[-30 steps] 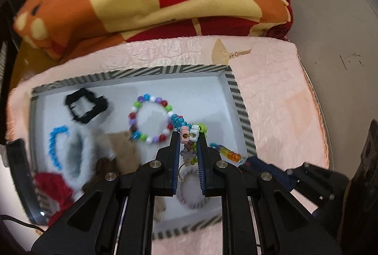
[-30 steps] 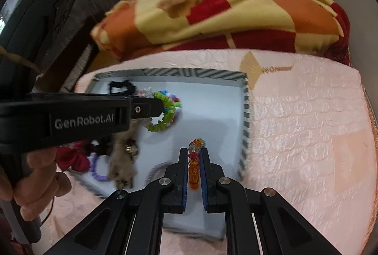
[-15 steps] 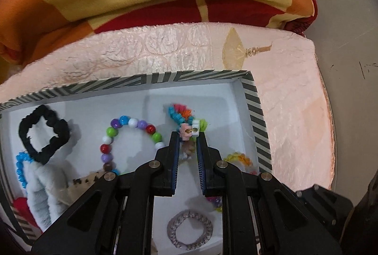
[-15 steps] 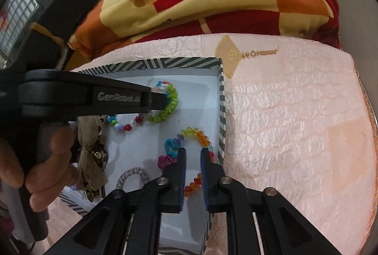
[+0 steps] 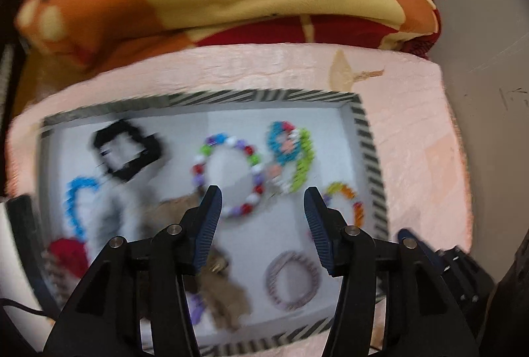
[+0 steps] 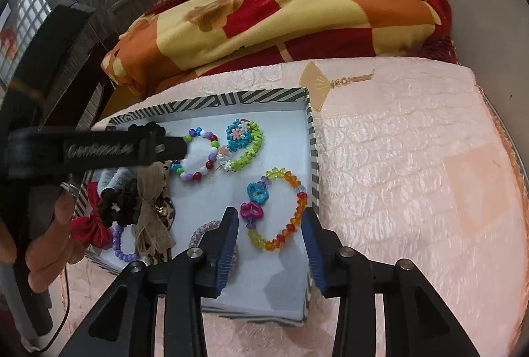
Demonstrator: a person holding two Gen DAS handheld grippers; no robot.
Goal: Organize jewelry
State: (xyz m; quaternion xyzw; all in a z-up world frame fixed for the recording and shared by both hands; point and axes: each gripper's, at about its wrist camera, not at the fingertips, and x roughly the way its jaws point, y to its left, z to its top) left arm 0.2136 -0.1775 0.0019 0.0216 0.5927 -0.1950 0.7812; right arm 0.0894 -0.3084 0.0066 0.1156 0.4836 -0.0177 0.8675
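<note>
Both drops done, by the look of it. Left hand-held gripper (image 5: 261, 208) spread wide, jaws just opened, nothing between them; the green-and-blue beaded flower bracelet (image 5: 291, 155) lies in the striped-rim white shallow box (image 5: 264, 97). Right hand-held gripper (image 6: 269, 231) part spread, jaws also just opened; the translucent rainbow bead bracelet with blue and pink hearts (image 6: 276, 208) lies flat between them, unpinched. Box sits on a pink textured bed cover (image 6: 413, 158), with a folded orange-red-yellow blanket (image 6: 281, 16) behind.
</note>
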